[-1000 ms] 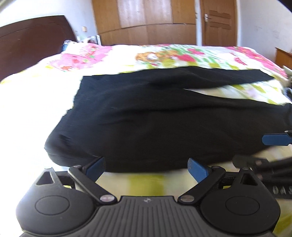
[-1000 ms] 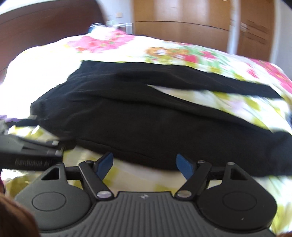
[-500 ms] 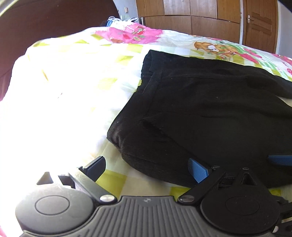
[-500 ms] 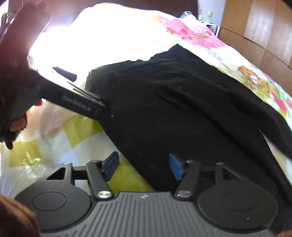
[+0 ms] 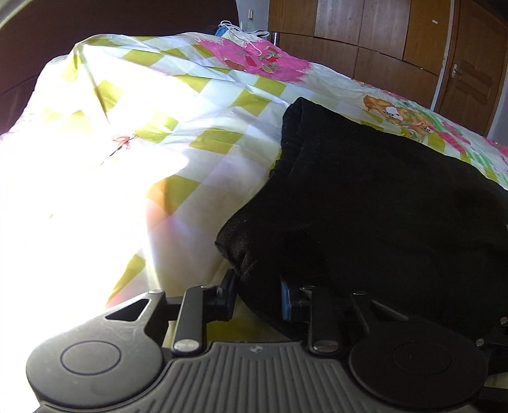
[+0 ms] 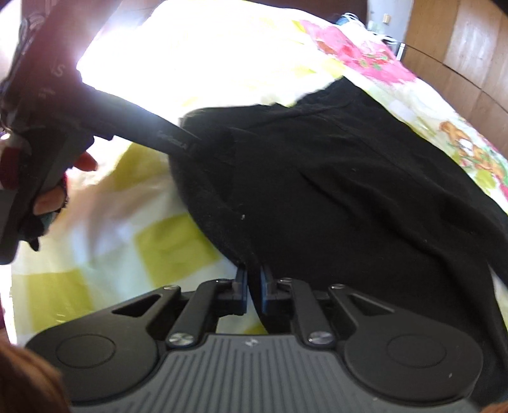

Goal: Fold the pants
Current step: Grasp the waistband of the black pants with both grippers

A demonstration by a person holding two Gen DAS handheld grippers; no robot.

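Black pants (image 5: 381, 197) lie spread on a flowered, checked bedsheet (image 5: 158, 133). In the left wrist view my left gripper (image 5: 257, 294) is closed on the near waist-end edge of the pants, with a thick fold of cloth between its fingers. In the right wrist view my right gripper (image 6: 253, 287) is shut on the near edge of the pants (image 6: 349, 197), a little further along. The left gripper also shows in the right wrist view (image 6: 187, 144), reaching in from the left onto the pants' corner.
A dark wooden headboard (image 5: 95, 28) stands at the far left. Wooden wardrobes (image 5: 365, 38) and a door (image 5: 466, 70) line the far wall. Cables and small items (image 5: 241, 30) lie at the bed's far end. The person's hand (image 6: 47, 178) holds the left tool.
Both grippers moved left to the waist end and down to the pants' near edge. Both went from open to closed on the cloth.
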